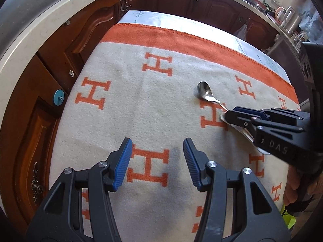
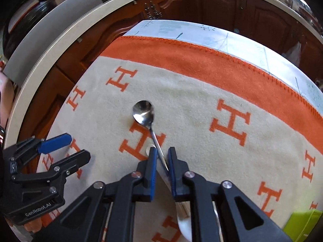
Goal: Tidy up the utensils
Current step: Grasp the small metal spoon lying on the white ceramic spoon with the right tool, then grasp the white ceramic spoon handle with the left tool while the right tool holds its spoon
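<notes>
A metal spoon [image 1: 205, 91] [image 2: 143, 113] lies on the beige blanket with orange H letters [image 1: 151, 111], bowl pointing away from me. My right gripper [image 2: 162, 151] [image 1: 227, 115] is shut on its thin handle, fingertips down at the cloth. A white utensil [image 2: 183, 227] lies under that gripper, mostly hidden by it; whether it is gripped too I cannot tell. My left gripper [image 1: 157, 141] [image 2: 77, 147] hovers open to the left of the spoon, with only blanket between its blue pads.
Dark wooden cabinets [image 1: 60, 70] under a pale countertop [image 1: 40, 30] curve round the table's far and left sides. A lime-green object [image 2: 302, 221] sits at the near right edge. A hand [image 1: 296, 183] holds the right gripper.
</notes>
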`<state>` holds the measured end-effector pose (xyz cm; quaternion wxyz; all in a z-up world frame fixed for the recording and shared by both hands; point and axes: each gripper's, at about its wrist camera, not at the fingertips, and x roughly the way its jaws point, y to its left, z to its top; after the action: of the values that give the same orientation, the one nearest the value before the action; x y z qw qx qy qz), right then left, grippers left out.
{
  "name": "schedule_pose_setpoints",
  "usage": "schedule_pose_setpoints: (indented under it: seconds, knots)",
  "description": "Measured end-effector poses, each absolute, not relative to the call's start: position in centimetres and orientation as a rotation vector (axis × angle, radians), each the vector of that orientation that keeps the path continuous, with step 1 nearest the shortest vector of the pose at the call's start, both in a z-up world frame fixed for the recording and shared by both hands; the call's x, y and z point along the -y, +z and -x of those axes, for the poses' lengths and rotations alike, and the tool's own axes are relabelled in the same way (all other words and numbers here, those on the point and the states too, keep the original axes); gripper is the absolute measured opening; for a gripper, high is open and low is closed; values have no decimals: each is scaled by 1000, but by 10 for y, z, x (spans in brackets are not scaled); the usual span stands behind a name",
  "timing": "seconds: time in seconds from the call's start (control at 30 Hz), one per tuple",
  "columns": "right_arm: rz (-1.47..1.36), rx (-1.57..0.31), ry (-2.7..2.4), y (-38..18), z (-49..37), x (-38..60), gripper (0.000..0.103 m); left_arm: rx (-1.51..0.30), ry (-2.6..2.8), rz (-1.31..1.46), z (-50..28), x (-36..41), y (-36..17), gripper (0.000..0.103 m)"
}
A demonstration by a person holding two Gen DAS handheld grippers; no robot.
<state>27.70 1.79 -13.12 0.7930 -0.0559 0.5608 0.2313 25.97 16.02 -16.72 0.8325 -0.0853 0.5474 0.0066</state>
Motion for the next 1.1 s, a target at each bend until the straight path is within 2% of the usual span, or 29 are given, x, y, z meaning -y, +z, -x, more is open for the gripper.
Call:
schedule_pose_setpoints:
  seconds: [0.1, 0.47, 1.1]
  knots:
    - [112, -1201, 483, -130, -274, -16, 4, -1157, 2, 168, -260, -154, -166, 49]
    - [-116, -1242, 478, -125, -247, 21, 4, -1144, -47, 149, -248, -136, -153, 49]
    - [-304, -1118, 364, -93, -195, 94, 4, -1185, -123, 158, -217, -106, -147, 49]
